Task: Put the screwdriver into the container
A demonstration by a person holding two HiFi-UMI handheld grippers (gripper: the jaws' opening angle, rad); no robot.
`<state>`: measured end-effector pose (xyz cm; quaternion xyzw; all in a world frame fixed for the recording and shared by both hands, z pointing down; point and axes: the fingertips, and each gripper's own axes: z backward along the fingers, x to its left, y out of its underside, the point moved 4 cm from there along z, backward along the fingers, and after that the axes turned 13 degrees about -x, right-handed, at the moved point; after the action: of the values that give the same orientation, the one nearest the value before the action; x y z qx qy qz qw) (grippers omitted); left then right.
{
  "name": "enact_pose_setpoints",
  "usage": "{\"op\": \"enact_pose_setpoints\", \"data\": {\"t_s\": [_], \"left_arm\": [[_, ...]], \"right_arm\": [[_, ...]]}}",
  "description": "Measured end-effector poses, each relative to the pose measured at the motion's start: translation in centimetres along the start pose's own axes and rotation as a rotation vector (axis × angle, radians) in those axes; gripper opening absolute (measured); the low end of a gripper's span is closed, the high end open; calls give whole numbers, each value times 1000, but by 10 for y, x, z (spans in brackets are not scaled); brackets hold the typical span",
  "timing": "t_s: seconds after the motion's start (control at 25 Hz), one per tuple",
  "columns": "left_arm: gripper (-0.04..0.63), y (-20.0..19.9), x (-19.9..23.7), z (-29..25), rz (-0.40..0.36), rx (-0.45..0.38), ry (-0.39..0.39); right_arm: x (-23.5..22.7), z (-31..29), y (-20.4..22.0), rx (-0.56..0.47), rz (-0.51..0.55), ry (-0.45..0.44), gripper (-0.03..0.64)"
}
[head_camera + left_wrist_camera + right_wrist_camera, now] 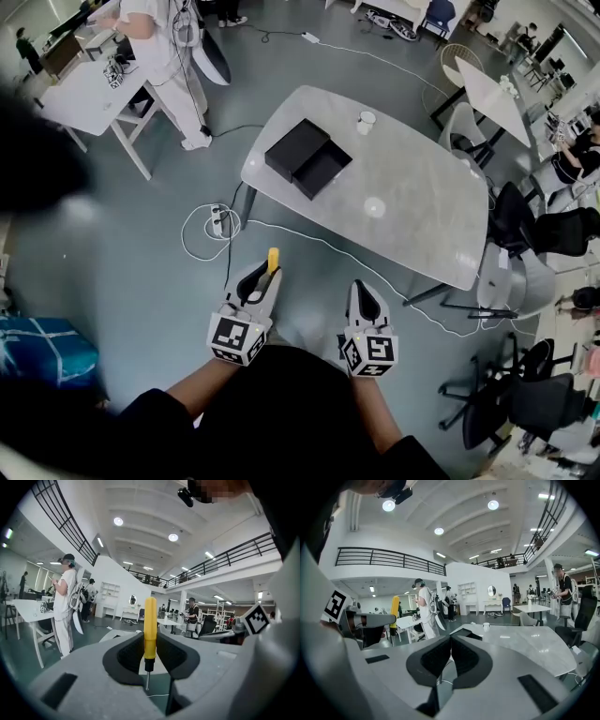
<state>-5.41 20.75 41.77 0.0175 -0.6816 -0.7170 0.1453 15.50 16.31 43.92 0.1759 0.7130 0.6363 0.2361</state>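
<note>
Two hand-held grippers sit nearest: left hand-held gripper (260,279) clamps the one yellow screwdriver (273,259), handle sticking out past its jaws; right hand-held gripper (364,298) is pinched closed, empty. Carry step, I judge. Next move calls for reaching forward to the one black container (307,157), lying open on the table (412,206), well apart.

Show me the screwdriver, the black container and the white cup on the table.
screwdriver (150,625): left gripper view, on its yellow handle.
black container (296,148): head view, on its raised closed half.
white cup (366,122): head view, on its side wall.
</note>
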Motion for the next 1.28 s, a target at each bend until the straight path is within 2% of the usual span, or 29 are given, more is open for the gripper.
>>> {"op": "enact_pose_setpoints", "data": {"t_s": [0.12,0.32,0.64,1.0,1.28], "left_arm": [[89,-6,45,-18,5,-3,16],[89,-14,106,-42,11,4,47],[89,-4,179,-74,109,24,77],[89,12,203,-92,113,44,71],[89,20,207,-125,105,73,68]], "right_arm": [[17,-44,2,12,1,47,12],[49,-103,0,18,10,56,12],[82,-151,-3,18,35,66,12],[85,-171,12,42,26,66,12],[74,-210,14,6,-24,48,12]]}}
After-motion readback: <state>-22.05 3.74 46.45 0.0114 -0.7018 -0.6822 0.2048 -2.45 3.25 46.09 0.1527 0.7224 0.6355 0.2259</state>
